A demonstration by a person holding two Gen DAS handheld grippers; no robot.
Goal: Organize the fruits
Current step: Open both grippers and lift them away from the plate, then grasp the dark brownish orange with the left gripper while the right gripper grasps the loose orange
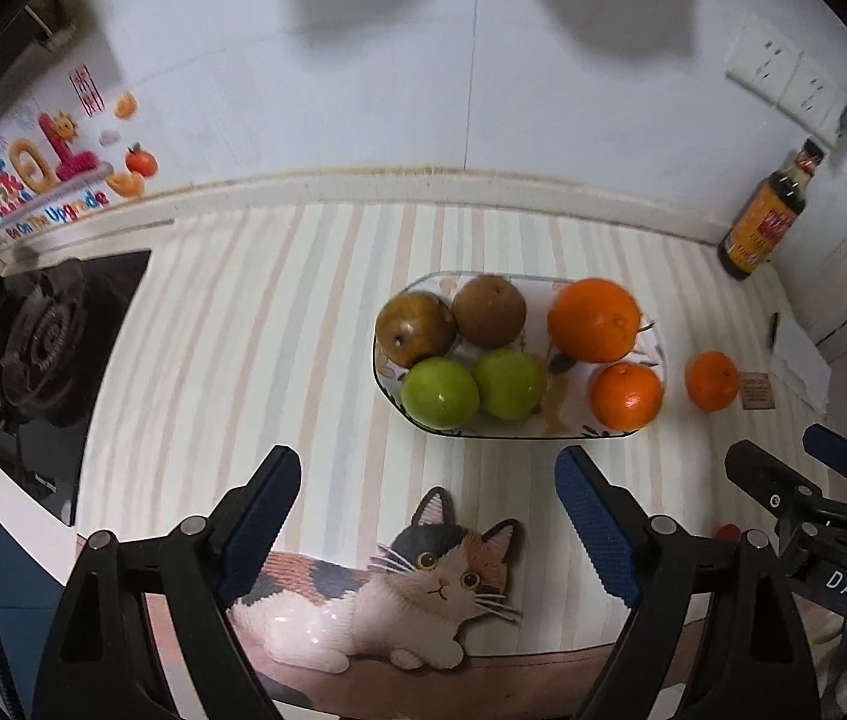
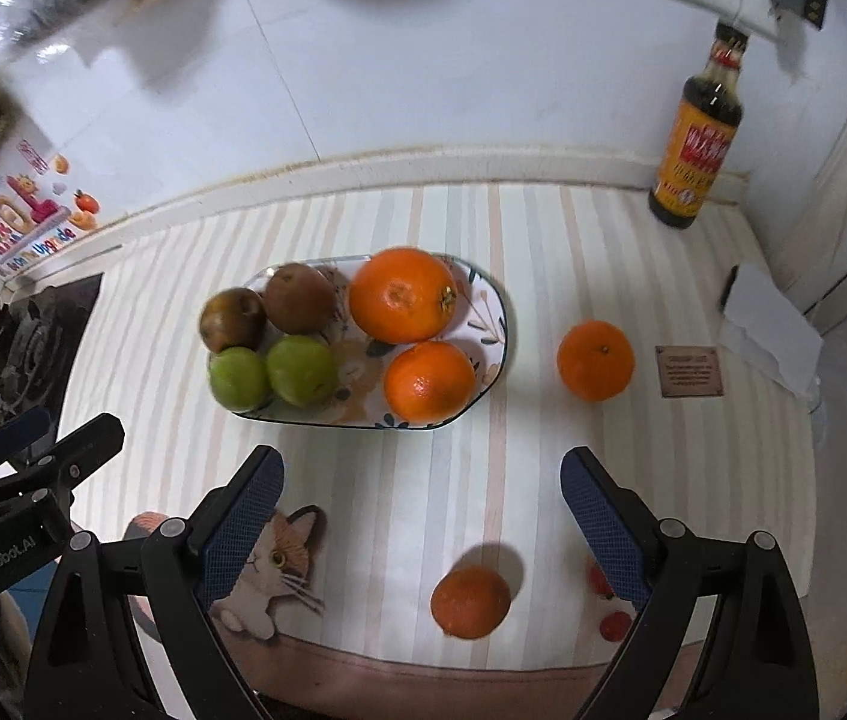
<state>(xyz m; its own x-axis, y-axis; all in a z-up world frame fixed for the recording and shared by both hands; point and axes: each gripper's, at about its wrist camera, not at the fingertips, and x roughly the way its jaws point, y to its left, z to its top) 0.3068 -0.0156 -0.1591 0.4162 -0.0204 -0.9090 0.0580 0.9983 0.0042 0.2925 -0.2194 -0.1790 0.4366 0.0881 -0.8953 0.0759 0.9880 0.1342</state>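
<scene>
1. Oval flowered plate [image 2: 492, 324] flat on the striped mat, holding six fruits.
2. Two brown pears [image 2: 297, 297] at the plate's back left, touching.
3. Two green apples [image 2: 302, 370] just in front, side by side.
4. Large orange [image 2: 402, 294] and smaller orange [image 2: 429, 382] on the plate's right half.
5. Loose orange [image 2: 595, 360] on the mat, right of the plate.
6. Another orange [image 2: 470, 602] near the front edge, well apart.

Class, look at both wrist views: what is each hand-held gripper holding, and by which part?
Nothing. The left hand-held gripper and the right hand-held gripper both stand open and empty above the striped mat.
</scene>
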